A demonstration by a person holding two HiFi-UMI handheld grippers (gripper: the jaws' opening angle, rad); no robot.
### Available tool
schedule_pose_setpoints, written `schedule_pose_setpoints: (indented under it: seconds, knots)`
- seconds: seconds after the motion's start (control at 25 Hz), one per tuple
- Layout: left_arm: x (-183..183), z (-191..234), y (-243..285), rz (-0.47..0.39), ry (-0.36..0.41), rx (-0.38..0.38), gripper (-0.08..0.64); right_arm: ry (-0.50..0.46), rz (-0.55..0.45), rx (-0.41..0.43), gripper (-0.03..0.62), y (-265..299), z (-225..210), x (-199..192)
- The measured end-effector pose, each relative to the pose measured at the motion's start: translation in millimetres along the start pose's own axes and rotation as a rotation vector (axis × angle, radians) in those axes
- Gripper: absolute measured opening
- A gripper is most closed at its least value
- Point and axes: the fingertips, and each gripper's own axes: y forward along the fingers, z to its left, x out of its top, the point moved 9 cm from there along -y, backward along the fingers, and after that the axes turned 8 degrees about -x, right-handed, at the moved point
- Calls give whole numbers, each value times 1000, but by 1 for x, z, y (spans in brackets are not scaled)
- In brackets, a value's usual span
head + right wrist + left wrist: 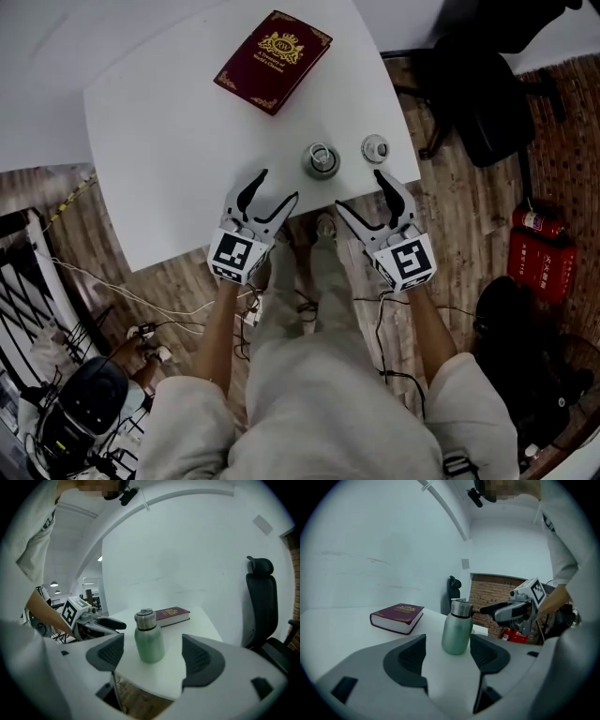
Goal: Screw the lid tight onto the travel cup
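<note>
an office-like room: white desk (169, 150), black swivel chair (483, 98), red fire extinguisher (536, 222), cables (122, 295) on wood floor (459, 216).

On the table (169, 141), lid (375, 147) right of cup (322, 160), book (273, 59) behind.

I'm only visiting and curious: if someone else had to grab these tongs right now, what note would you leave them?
Left tongs: open, empty, at the table's near edge, facing the travel cup.
Right tongs: open, empty, just short of the lid.
Things: the cup stands upright near the table's front edge. The lid lies on the table to its right, apart from it.
Done: nothing yet.
Left: pick up the lid, set it on the cup, steady the cup, screw it tight.
</note>
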Motion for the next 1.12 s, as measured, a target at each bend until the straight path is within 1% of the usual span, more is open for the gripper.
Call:
schedule_pose_setpoints:
  seconds: [0.04, 0.08, 0.16, 0.32, 0.52, 0.88, 1.12]
  knots:
    - [-1, -1, 3, 4, 10, -15, 284, -10, -2, 4, 389, 2, 0, 0]
    - [-2, -1, 6, 10, 20, -28, 308, -19, -1, 8, 411, 3, 0, 1]
    - [-3, -3, 12, 21, 42, -49, 333, -33, 1, 22, 437, 6, -1, 2]
    - [-3, -3, 25, 33, 78, -76, 341, -41, -20, 67, 437, 14, -1, 3]
    - [-3, -1, 45, 41, 91, -114, 341, -75, -46, 117, 433, 28, 1, 12]
    - [-2, 2, 73, 52, 116, -174, 341, -120, -78, 223, 353, 61, 10, 37]
    - [2, 2, 82, 44, 125, -198, 341, -200, -91, 301, 336, 77, 15, 50]
